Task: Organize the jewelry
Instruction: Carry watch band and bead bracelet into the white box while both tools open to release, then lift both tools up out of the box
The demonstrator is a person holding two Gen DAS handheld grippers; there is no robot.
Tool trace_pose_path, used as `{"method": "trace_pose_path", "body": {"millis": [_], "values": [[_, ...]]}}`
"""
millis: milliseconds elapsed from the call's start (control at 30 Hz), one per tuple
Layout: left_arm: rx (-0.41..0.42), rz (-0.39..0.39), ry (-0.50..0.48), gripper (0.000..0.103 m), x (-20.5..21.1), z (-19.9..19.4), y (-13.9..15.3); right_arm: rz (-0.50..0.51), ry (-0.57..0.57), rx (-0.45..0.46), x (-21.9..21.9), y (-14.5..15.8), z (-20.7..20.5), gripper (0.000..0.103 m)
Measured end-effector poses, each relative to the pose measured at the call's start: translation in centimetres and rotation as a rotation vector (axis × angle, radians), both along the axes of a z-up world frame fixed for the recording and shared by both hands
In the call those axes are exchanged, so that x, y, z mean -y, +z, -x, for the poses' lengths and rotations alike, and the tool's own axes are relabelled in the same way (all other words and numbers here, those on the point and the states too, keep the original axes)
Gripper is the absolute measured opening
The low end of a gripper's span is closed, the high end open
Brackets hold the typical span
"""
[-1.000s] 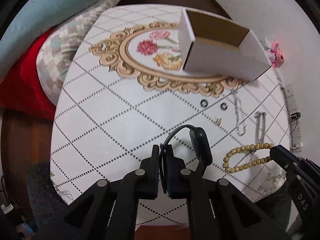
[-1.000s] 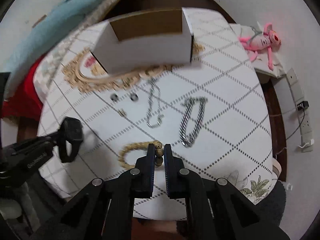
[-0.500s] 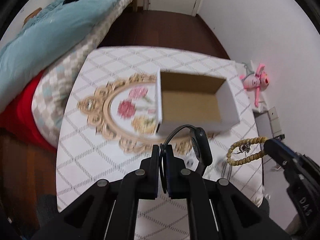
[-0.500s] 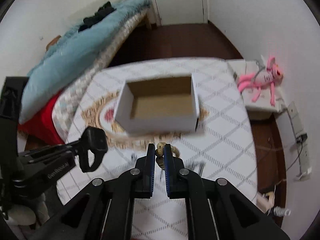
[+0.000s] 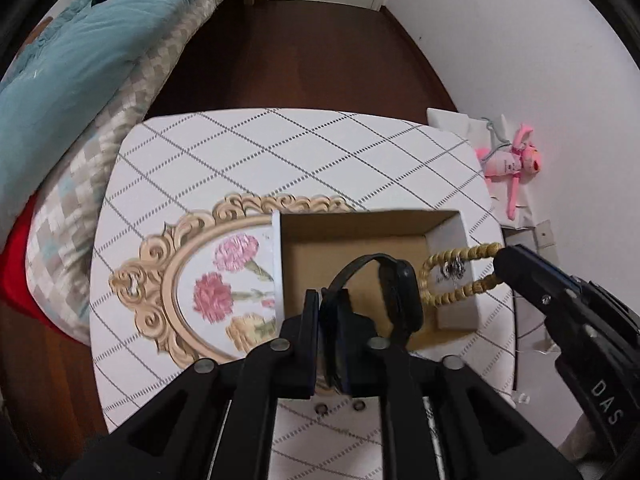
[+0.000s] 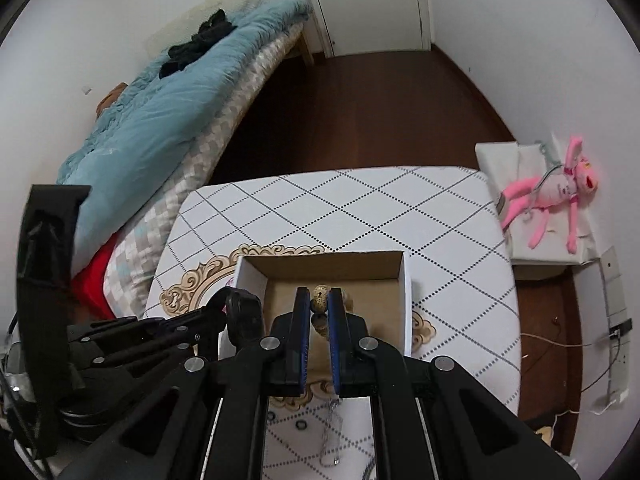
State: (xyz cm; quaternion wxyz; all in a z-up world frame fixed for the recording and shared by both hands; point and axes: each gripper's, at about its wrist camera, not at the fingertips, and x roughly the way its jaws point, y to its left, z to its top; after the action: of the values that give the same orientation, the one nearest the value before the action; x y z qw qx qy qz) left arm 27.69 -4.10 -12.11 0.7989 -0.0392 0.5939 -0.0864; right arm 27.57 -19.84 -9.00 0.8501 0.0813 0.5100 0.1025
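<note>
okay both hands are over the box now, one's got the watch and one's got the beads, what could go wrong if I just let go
1. The bead bracelet hangs over the cardboard box's right wall, so it could drape over the wall or fall outside.
2. The left tool pinches only the black watch's strap, so it may swing and tumble.
3. The right tool sits close beside the left; they could collide.

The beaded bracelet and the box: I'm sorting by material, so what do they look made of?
Beaded bracelet: likely wood or seed, judging by its matte tan, speckled beads. Box: cardboard, with a raw brown inside and smooth white outer walls.
</note>
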Motion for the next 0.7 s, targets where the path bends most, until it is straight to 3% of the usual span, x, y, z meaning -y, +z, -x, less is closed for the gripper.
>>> {"method": "trace_pose_path", "body": {"millis": [100, 133, 233, 267, 300, 367, 500, 533, 567, 700], "values": [[-0.020, -0.006, -0.011, 0.017, 0.4, -1.2, -0.5, -0.016, 0.013, -0.038, 0.2, -1.5, -1.5, 0.009], [-0.030, -0.009, -0.006, 0.023, 0.4, -1.7, -0.7, -0.029, 0.014, -0.055, 0.4, -2.0, -2.1, 0.009], [-0.023, 0.015, 0.021, 0.066, -0.1, -2.3, -0.5, -0.028, 0.022, -0.115, 0.5, -3.4, -3.4, 0.010], [-0.005, 0.010, 0.030, 0.076, -0.2, -2.3, -0.2, -0.024, 0.027, -0.135, 0.5, -3.9, -3.7, 0.012], [0.012, -0.011, 0.034, 0.080, -0.4, -2.2, 0.0, -0.019, 0.026, -0.143, 0.7, -4.2, -3.7, 0.016], [0.041, -0.058, 0.042, 0.096, -0.6, -1.9, 0.2, 0.009, 0.010, -0.148, 1.1, -4.7, -3.7, 0.052], [0.097, -0.136, 0.076, 0.102, -1.5, -0.9, -0.5, 0.113, -0.023, -0.137, 1.8, -5.6, -2.4, 0.077], [0.116, -0.147, 0.084, 0.103, -1.7, -0.3, -1.0, 0.155, -0.030, -0.140, 1.9, -6.0, -2.0, 0.091], [0.123, -0.156, 0.088, 0.103, -1.8, -0.1, -1.2, 0.208, -0.037, -0.140, 1.9, -6.6, -1.6, 0.098], [0.134, -0.207, 0.104, 0.103, -2.0, 1.2, -2.9, 0.285, -0.067, -0.151, 2.6, -8.4, -0.4, 0.098]]}}
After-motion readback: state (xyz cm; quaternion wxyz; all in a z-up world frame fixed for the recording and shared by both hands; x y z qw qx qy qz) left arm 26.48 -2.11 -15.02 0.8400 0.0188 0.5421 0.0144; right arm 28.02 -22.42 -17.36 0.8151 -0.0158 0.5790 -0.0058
